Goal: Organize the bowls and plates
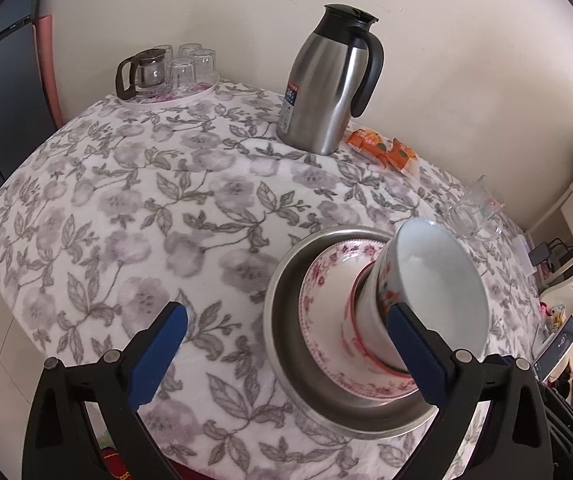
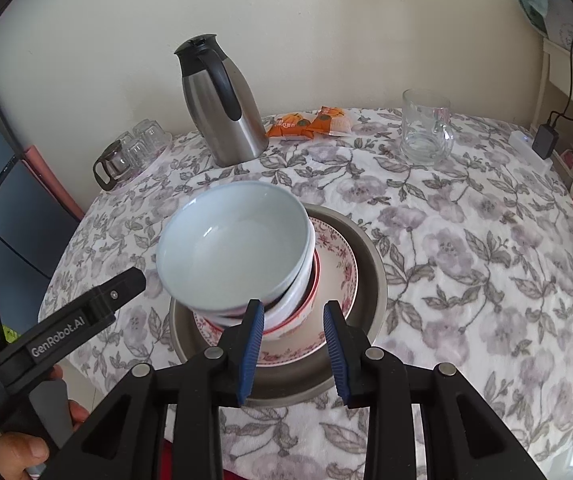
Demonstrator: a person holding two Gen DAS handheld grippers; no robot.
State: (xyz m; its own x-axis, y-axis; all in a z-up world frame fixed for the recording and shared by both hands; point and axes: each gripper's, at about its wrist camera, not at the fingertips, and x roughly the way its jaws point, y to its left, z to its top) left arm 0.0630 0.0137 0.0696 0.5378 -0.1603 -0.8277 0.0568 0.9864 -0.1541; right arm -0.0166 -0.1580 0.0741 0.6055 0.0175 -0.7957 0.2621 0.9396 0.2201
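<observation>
L tongs (image 1: 286, 344) standing wide, empty, left of bowls (image 2: 234, 256); R tongs (image 2: 293, 344) half-parted, gripping nothing, sitting nearer.

1. Top bowl (image 2: 232, 246): glossy, smooth glazed ceramic.
2. Floral plate (image 2: 336, 268): glazed ceramic, shiny.
3. Basin (image 1: 286, 280): dull brushed metal.
4. Jug (image 1: 326, 92): brushed steel, with a black plastic handle.
5. Worktop cloth (image 1: 126, 200): soft, matt, fuzzy fabric.
6. Mug (image 2: 424, 128): clear glass.
</observation>
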